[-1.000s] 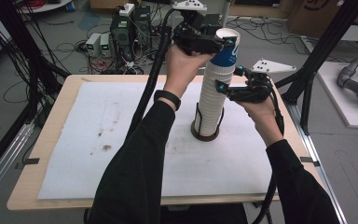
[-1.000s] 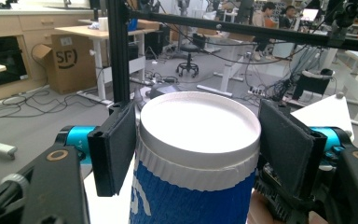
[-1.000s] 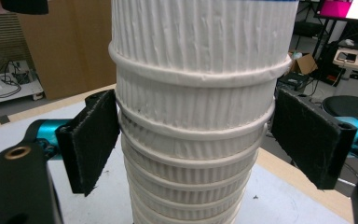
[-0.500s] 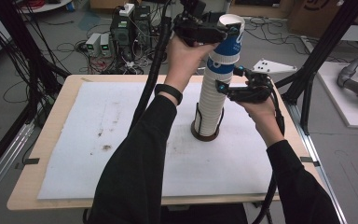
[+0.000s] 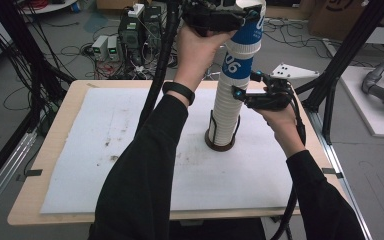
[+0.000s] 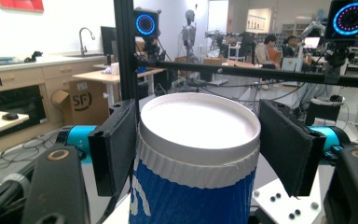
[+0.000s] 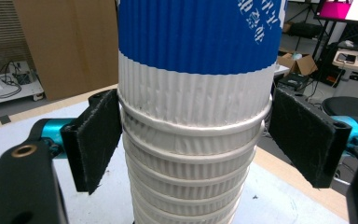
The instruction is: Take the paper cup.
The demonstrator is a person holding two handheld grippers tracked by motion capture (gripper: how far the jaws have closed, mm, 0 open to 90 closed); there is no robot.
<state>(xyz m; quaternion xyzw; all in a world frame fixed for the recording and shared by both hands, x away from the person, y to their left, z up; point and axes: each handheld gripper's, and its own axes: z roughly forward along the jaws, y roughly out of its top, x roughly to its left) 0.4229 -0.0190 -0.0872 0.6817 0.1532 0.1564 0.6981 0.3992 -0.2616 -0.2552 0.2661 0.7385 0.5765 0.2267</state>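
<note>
The wooden table with its white foam mat (image 5: 130, 150) carries a dark round wire holder (image 5: 219, 145), and in it stands a tall stack of white ribbed paper cups (image 5: 227, 107). The top blue-and-white corrugated paper cup (image 5: 247, 35) is clamped near its rim by the left gripper (image 5: 230, 15). I'd pull straight up, no twisting, so the stack doesn't tip. The right gripper (image 5: 240, 95) straddles the stack midway. Its jaws have just been closing, the left pad touching, the right one apart, so it's not really holding yet. I'd snug it first.
</note>
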